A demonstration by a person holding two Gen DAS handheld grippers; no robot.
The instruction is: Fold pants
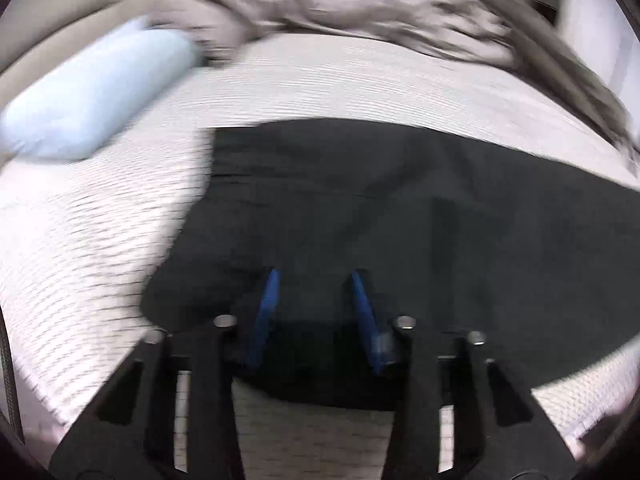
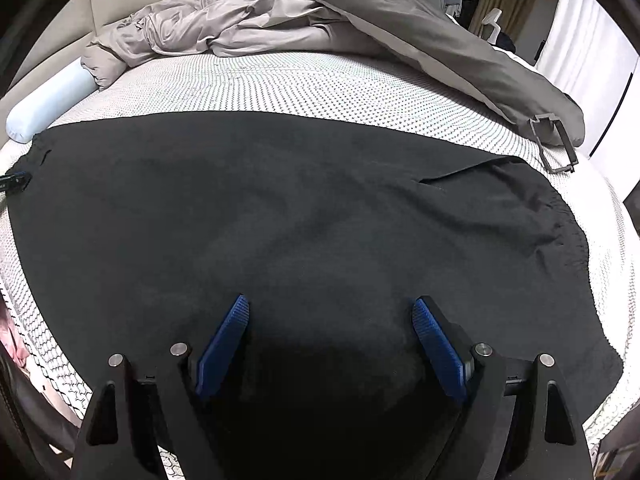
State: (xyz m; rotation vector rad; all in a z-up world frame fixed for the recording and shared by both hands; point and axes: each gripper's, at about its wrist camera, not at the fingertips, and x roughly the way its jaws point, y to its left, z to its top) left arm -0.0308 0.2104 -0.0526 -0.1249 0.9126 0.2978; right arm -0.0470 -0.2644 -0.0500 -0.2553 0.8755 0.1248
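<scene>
Right gripper [image 2: 326, 344]: blue fingers [image 2: 224, 344] spread wide, released, nothing between them, poised over near edge of pants [image 2: 300, 208]. Left gripper [image 1: 314, 308]: fingers [image 1: 266, 312] narrower but parted, no cloth pinched as far as blurred view shows; near leg-hem end. Pants: black, spread flat across bed [image 2: 280, 80], legs apparently already laid together, waistband at right. Judgement: early stage, crosswise folds remain. Beyond: grey duvet [image 2: 248, 28], pale blue bolster [image 2: 48, 108].

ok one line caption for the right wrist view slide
Open right tongs above black pants spread on the patterned bed, grey duvet bunched behind.
</scene>
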